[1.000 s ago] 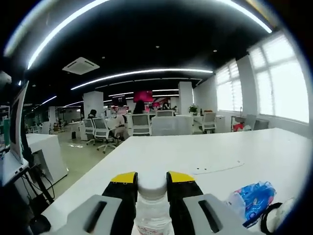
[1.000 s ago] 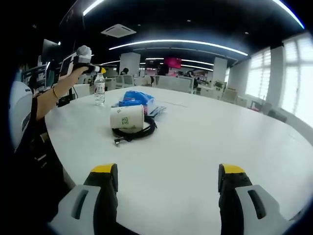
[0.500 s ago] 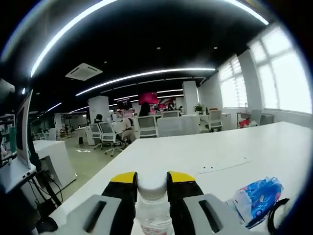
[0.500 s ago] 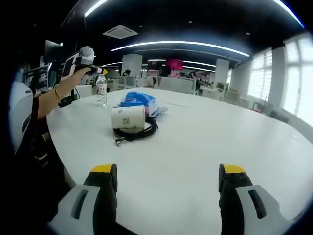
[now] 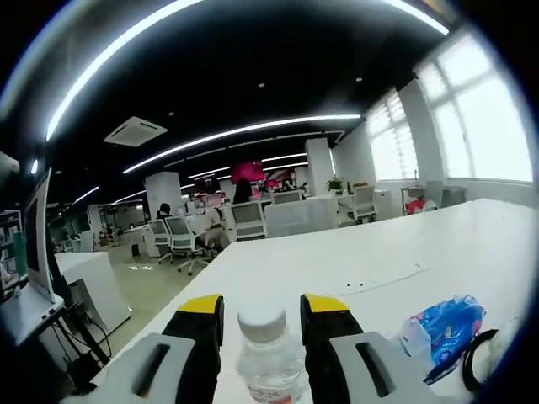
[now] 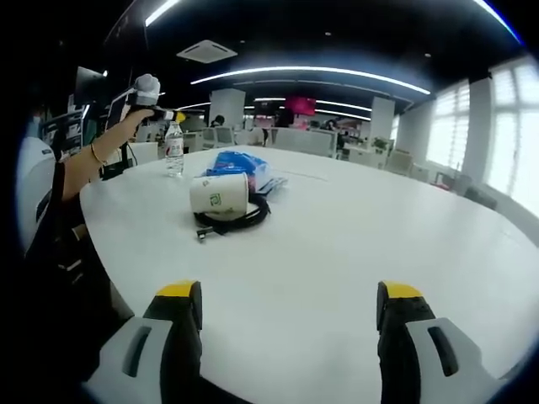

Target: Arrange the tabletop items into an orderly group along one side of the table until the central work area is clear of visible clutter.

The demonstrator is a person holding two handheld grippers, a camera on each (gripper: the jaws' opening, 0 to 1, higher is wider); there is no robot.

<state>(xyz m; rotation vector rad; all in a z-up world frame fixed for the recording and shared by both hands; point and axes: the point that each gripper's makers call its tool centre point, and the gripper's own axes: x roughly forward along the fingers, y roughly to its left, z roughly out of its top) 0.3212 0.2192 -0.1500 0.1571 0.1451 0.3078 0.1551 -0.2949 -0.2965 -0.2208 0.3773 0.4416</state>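
I have the water bottle (image 5: 264, 358) standing upright near the table's (image 6: 354, 244) left edge, where the person stands, with its white cap (image 5: 262, 321) between the yellow-tipped jaws of my left gripper (image 5: 263, 316). There is a visible gap on each side of the cap, so the jaws stand apart and are not clamped on it. I judge this a placing spot: the bottle sits out by the edge, where a row of things could line up.

From the right gripper view, the same bottle stands beyond the other clutter, under the person's hand (image 6: 135, 118) that carries the left gripper. A little nearer the table's middle lies a paper cup (image 6: 219, 195) on its side, resting on a coil of black cable (image 6: 240, 220). Just behind them is a blue plastic packet (image 6: 237, 167), with some flat thin paper beside it that I cannot make out well. These three lie close together but well apart from the bottle, so I judge they are not yet tidied.

My right gripper (image 6: 286, 307) hangs over bare table near the closer edge, jaws wide apart and holding nothing, likely waiting its turn to take the cup or cable.
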